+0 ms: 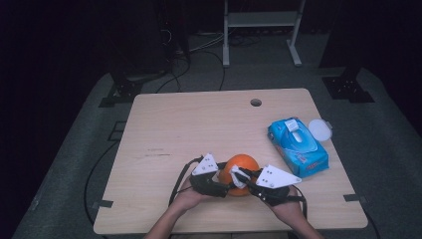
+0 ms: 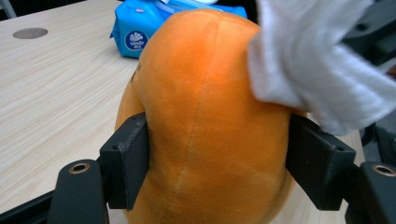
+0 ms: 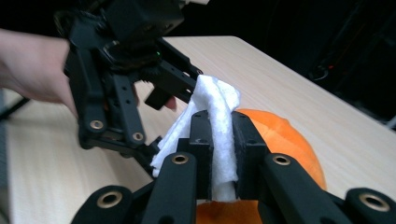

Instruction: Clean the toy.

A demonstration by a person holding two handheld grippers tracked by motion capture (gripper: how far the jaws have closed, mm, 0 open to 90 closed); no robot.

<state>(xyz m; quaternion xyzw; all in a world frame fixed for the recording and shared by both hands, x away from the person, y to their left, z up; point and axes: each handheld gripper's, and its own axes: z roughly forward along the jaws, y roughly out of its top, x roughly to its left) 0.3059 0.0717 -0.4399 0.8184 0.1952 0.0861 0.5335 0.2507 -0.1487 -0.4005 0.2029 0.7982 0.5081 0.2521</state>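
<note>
1. Orange plush, a soft round toy, sits at the lower middle of the high view, on the near part of the wooden table.
2. In the left gripper view the left gripper grasps this toy: the two black jaws press on its sides, left and right, low in the frame.
3. The right gripper is clenched on a white wipe; in the right gripper view the folded cloth stands squeezed between the jaws, at the centre of the frame.
4. The wipe lies against the top of the toy. In the left gripper view it covers the upper right corner and hides that part of the plush.
5. At the right of the high view a blue pack of wipes lies well apart from the toy, and its round white lid stands open just beside it.
6. A small round hole is in the table top near the far edge, upper middle.
7. The left gripper stands close before the right one and fills the upper left of the right gripper view; a part of a hand is cut off there at the left edge.
8. The room behind the table is very dark. A metal frame at the top is visible, other things there are hard to make out.
9. The print on the toy, a dark mark at its left side in the left gripper view, is too small to read.
</note>
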